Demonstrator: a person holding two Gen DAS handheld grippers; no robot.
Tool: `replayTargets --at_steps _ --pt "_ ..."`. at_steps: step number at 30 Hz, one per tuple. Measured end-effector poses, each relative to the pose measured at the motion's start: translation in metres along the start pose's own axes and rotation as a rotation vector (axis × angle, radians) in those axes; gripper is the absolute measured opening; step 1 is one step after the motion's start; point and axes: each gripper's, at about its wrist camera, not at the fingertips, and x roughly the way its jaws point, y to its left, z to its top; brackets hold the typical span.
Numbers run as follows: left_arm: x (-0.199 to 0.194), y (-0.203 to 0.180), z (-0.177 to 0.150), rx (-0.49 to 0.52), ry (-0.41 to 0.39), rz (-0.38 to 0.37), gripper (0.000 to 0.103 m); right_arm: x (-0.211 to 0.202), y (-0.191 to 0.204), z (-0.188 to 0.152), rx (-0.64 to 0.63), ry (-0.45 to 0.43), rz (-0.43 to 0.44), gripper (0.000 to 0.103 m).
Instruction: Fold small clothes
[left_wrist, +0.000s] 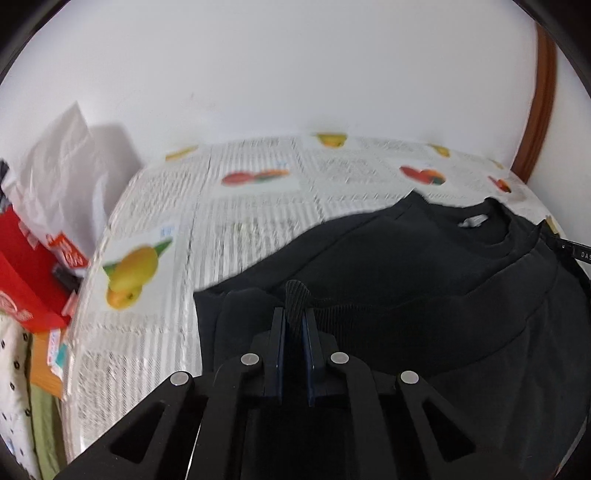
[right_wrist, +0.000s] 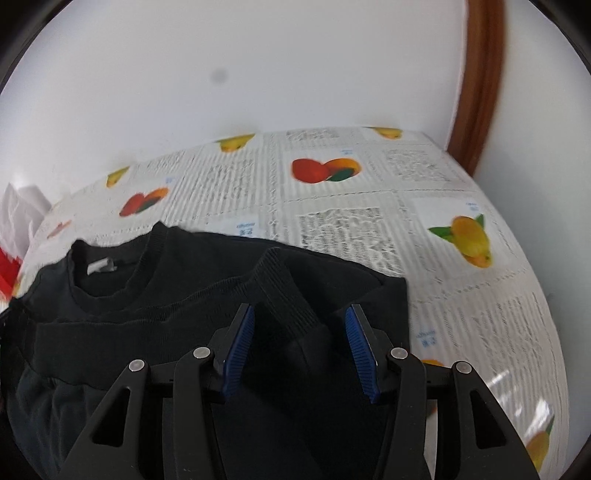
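A black sweatshirt (left_wrist: 424, 266) lies on a table covered with a fruit-print cloth (left_wrist: 240, 229), its round collar (left_wrist: 480, 229) toward the wall. My left gripper (left_wrist: 294, 317) is shut on a ribbed sleeve cuff (left_wrist: 295, 295), which pokes up between the pads at the garment's left side. In the right wrist view the sweatshirt (right_wrist: 166, 295) fills the lower left, with its collar (right_wrist: 107, 280) at the left. My right gripper (right_wrist: 301, 314) stands open over the garment's right side. Another ribbed cuff (right_wrist: 284, 291) lies between its blue pads (right_wrist: 240, 343), and neither pad touches it.
The fruit-print cloth (right_wrist: 351, 206) reaches back to a white wall. A white bag (left_wrist: 62, 158) and a red box (left_wrist: 22, 273) stand off the table's left side. A brown wooden frame (right_wrist: 480, 74) rises at the back right corner.
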Motion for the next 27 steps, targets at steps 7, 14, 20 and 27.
replayTargets --at_steps 7,14,20,27 --pt "0.004 0.002 -0.004 -0.015 -0.002 -0.003 0.008 -0.019 0.004 -0.004 -0.062 -0.134 0.024 0.017" --pt "0.005 0.003 -0.005 -0.015 -0.006 0.001 0.01 0.007 -0.013 -0.002 0.037 -0.028 -0.023 0.018" --pt "0.005 -0.002 -0.007 -0.002 -0.02 0.025 0.011 0.009 -0.011 -0.004 0.033 -0.018 -0.031 0.019" --pt "0.005 -0.007 -0.007 0.025 -0.026 0.058 0.011 0.012 0.008 -0.004 -0.047 -0.023 -0.12 0.024"
